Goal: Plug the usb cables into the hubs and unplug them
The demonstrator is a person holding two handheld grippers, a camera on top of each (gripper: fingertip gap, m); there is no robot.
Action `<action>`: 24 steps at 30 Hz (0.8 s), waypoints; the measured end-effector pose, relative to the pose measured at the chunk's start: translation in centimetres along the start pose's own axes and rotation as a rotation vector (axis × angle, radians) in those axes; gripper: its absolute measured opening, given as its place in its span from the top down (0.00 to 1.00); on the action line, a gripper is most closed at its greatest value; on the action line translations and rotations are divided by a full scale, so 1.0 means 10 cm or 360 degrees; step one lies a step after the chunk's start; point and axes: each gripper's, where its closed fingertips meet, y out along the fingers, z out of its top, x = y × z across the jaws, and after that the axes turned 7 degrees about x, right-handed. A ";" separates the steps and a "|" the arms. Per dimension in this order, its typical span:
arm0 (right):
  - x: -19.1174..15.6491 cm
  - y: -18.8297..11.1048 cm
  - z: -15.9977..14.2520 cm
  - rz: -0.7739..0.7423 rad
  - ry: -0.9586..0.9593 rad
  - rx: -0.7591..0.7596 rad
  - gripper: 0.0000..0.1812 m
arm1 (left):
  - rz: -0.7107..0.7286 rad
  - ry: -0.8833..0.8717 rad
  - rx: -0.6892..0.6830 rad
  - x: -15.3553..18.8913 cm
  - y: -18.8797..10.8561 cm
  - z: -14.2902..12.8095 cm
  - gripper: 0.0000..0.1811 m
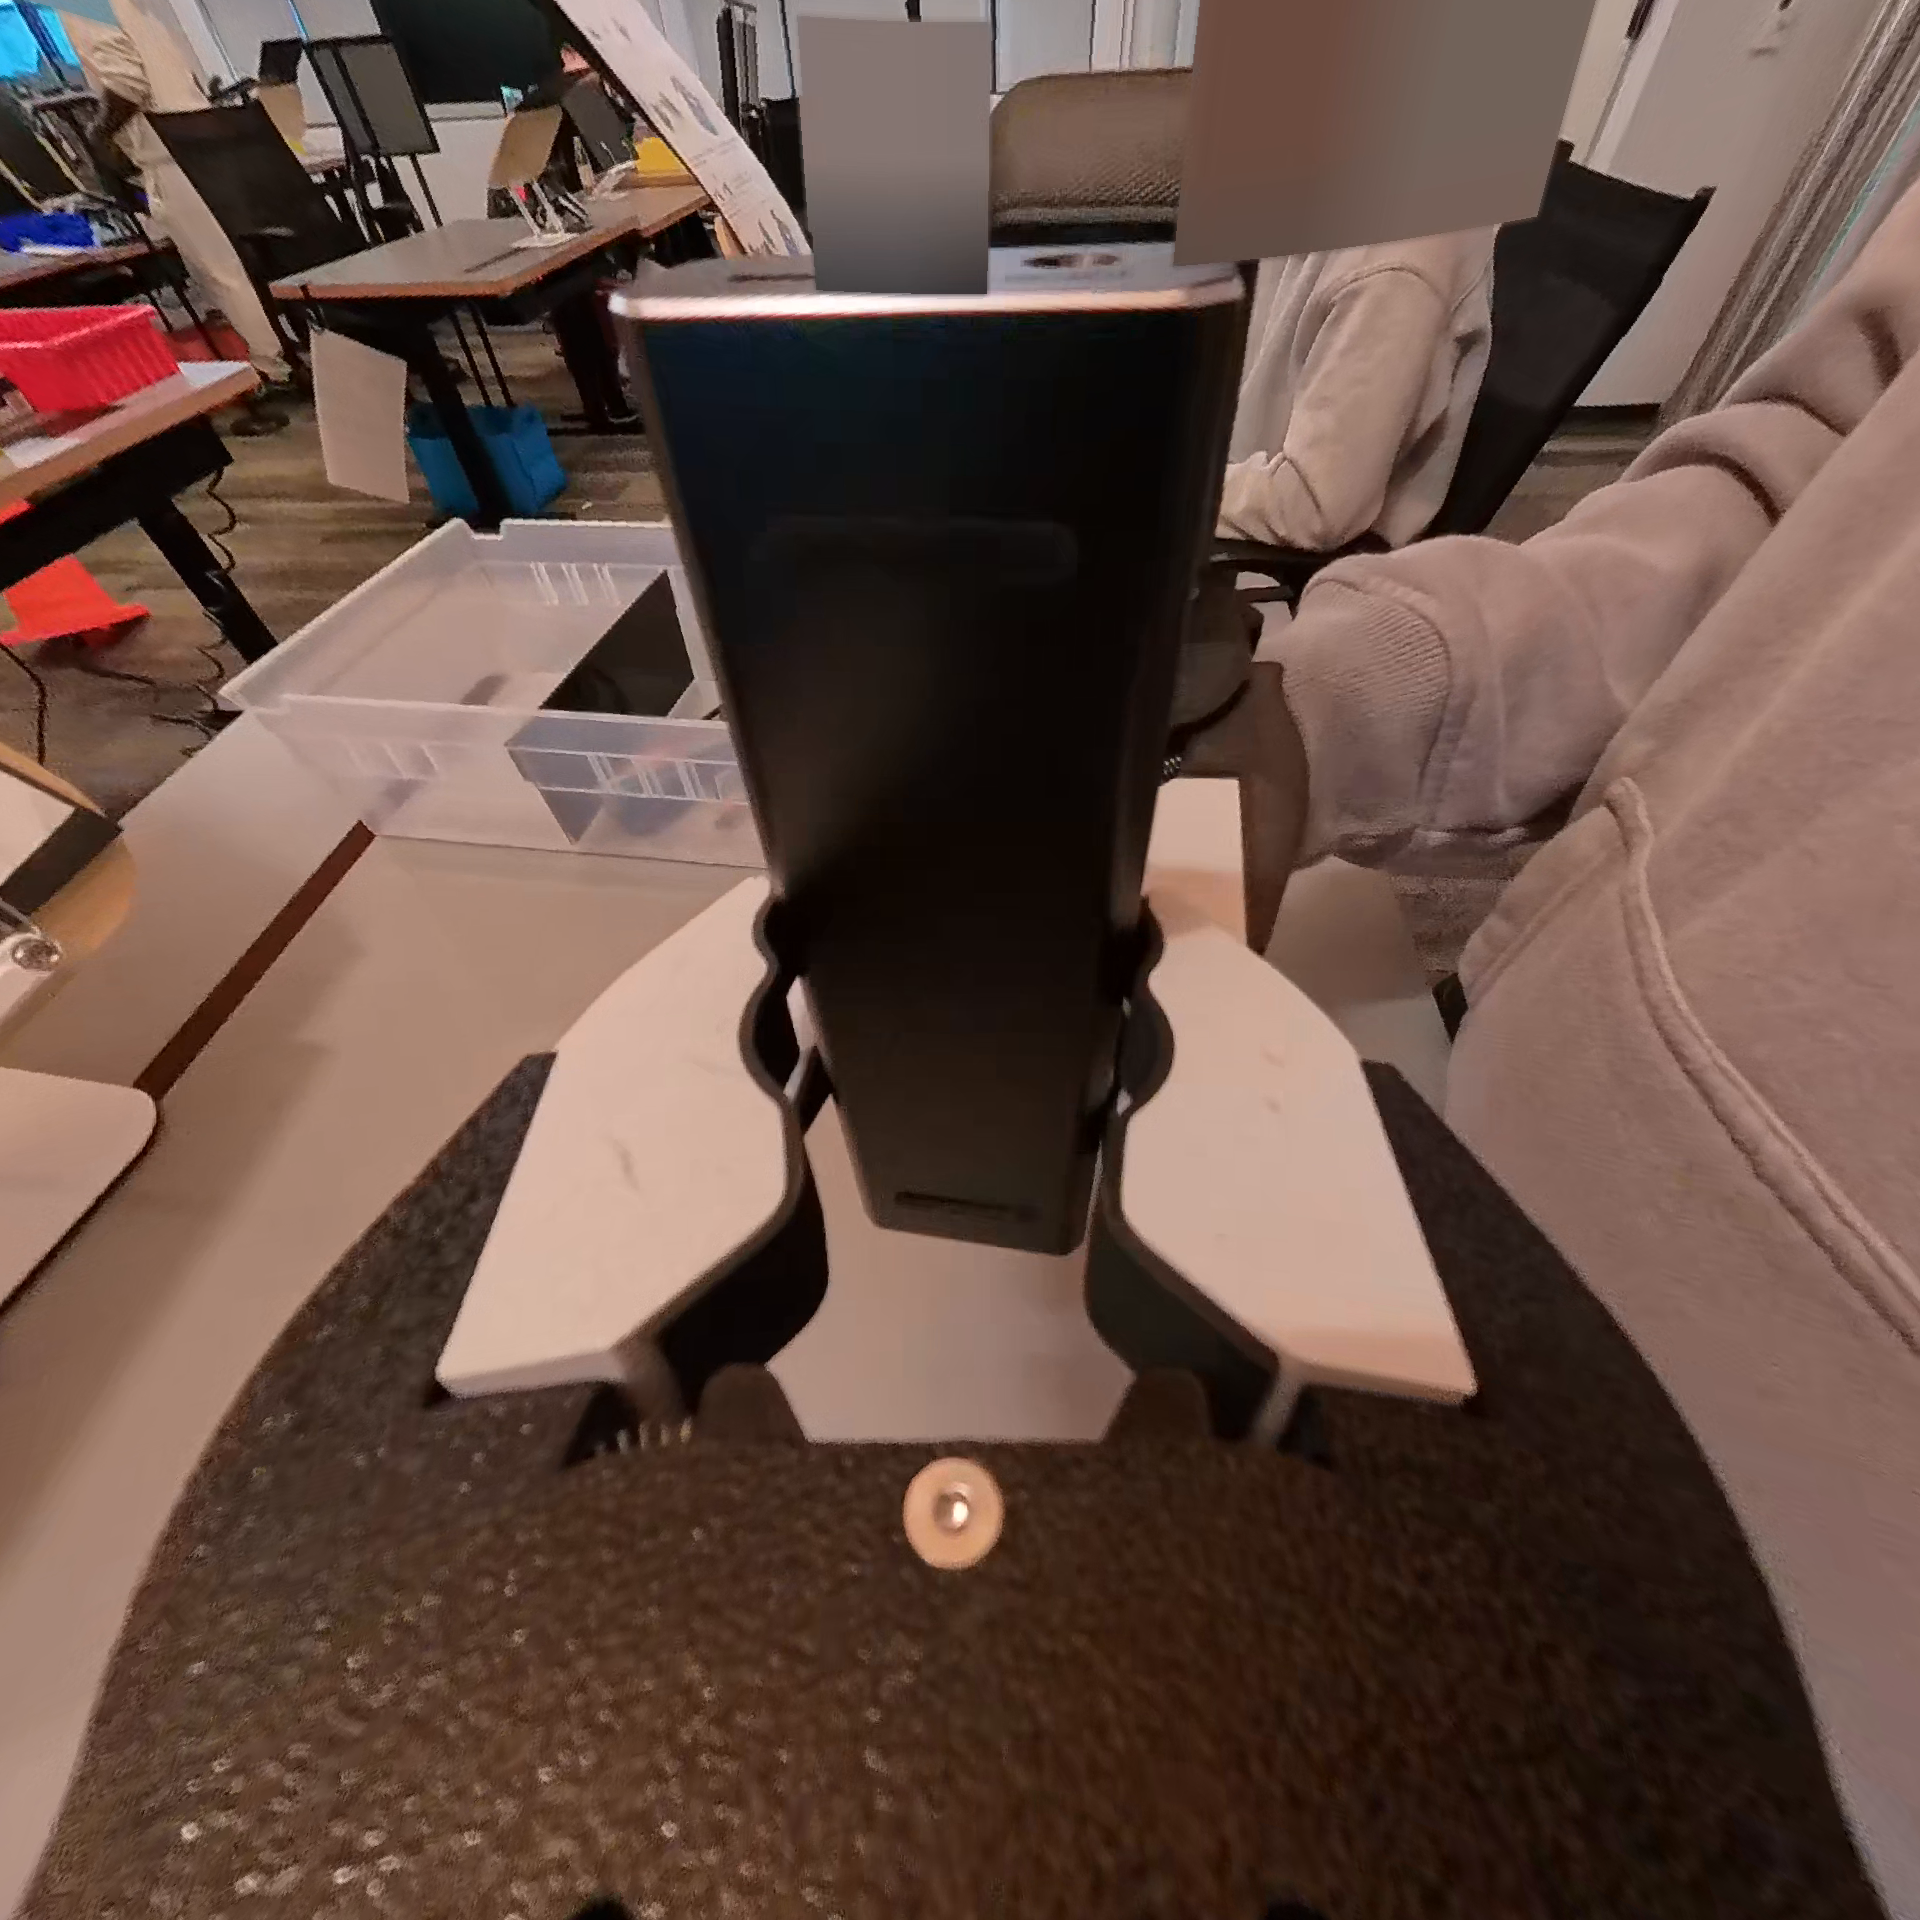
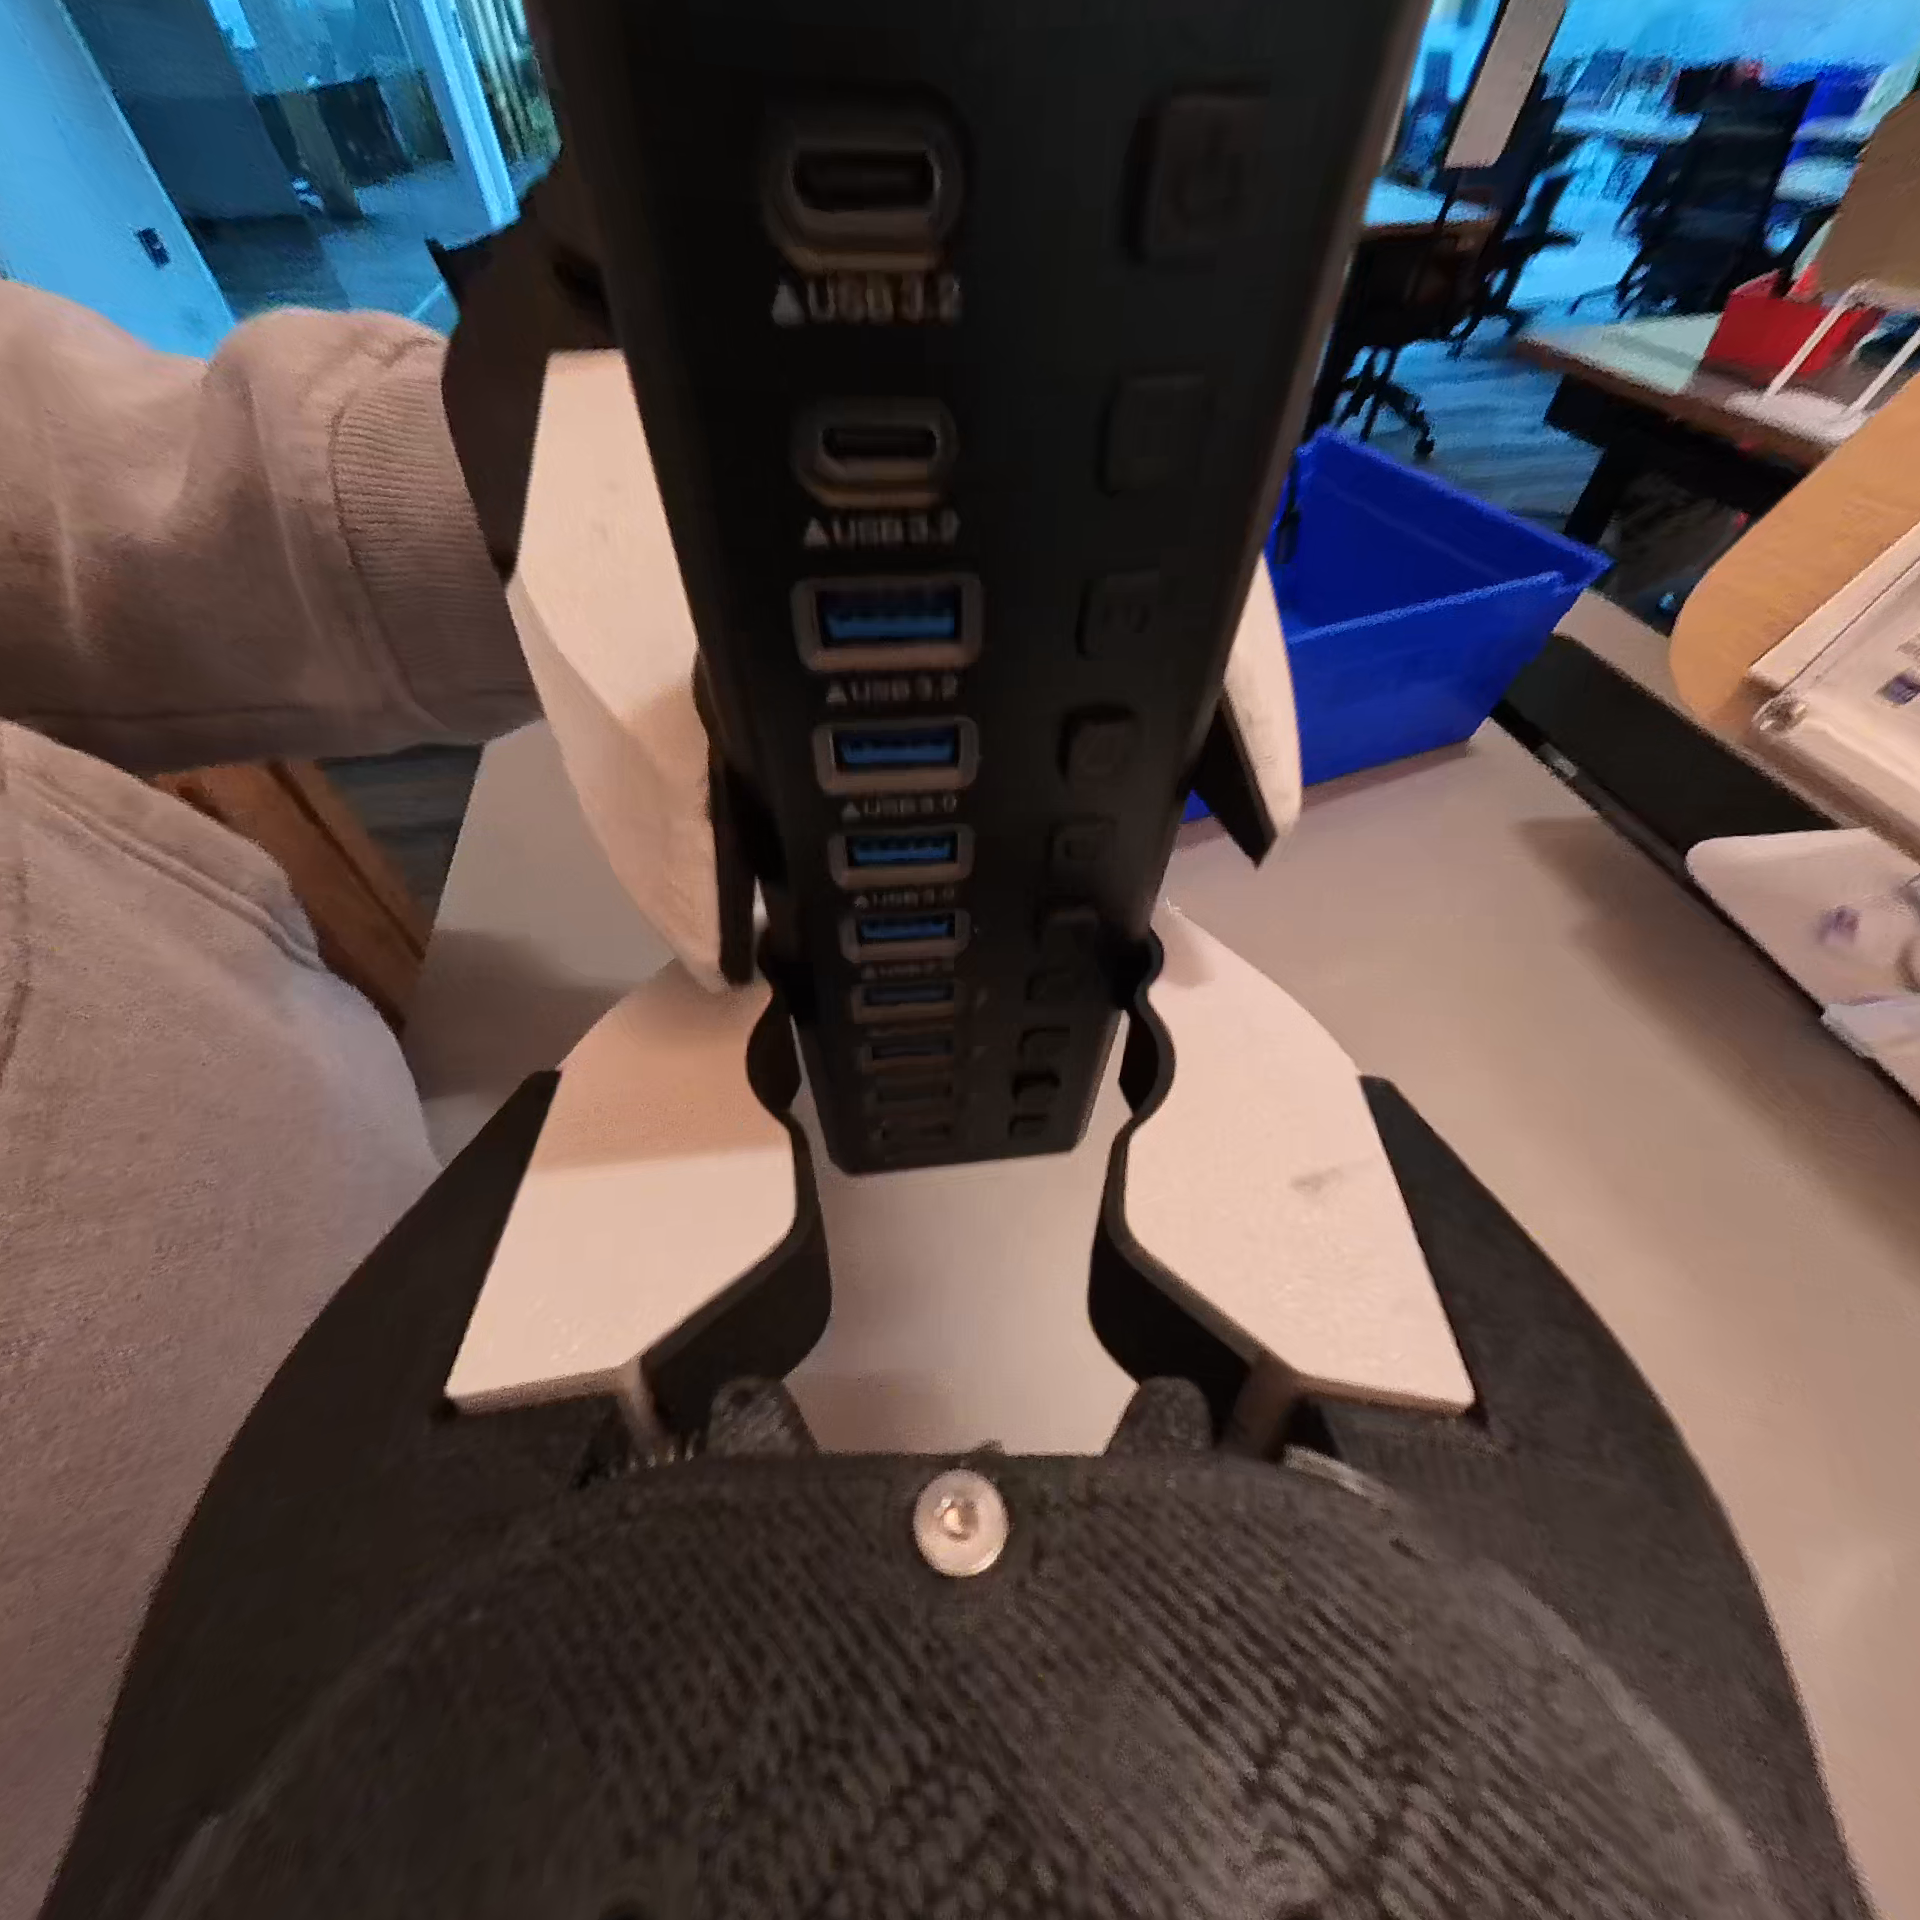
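A long black USB hub (image 1: 935,675) is held off the table between both grippers. My left gripper (image 1: 956,935) is shut on its lower end; this view shows the hub's plain back. My right gripper (image 2: 951,966) is shut on the other end of the hub (image 2: 997,644), whose face shows a row of blue and oval ports with small buttons beside them. The white fingers (image 2: 623,769) of the left gripper clamp the hub farther along in the right wrist view. All ports in view are empty. No USB cable shows in either view.
A pale table (image 1: 416,987) lies below. A clear plastic tray (image 1: 447,644) sits at its far edge. A blue bin (image 2: 1403,623) stands beyond the table. A person's beige sleeve (image 1: 1455,665) is close on the right; other desks, chairs and a red bin (image 1: 83,353) are behind.
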 end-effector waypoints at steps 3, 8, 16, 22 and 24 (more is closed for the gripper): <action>0.02 0.01 0.12 -0.0045 -0.0052 0.0110 0.65 | -0.0021 0.0014 -0.0012 0.00 0.02 0.01 0.67; 0.06 0.03 0.18 -0.0095 -0.0111 0.0158 0.64 | -0.0061 0.0001 -0.0012 -0.02 0.01 0.04 0.67; 0.05 -0.07 0.29 -0.0056 -0.0018 0.0336 0.65 | -0.0159 -0.0106 0.0089 0.00 0.05 0.21 0.67; 0.30 -0.49 0.51 -0.0224 -0.0016 0.0477 0.67 | 0.0064 -0.0096 0.0267 -0.26 -0.10 0.52 0.57; 0.56 -0.79 0.53 -0.0382 -0.0190 0.0310 0.67 | 0.0140 -0.0040 0.0165 -0.32 -0.17 0.42 0.57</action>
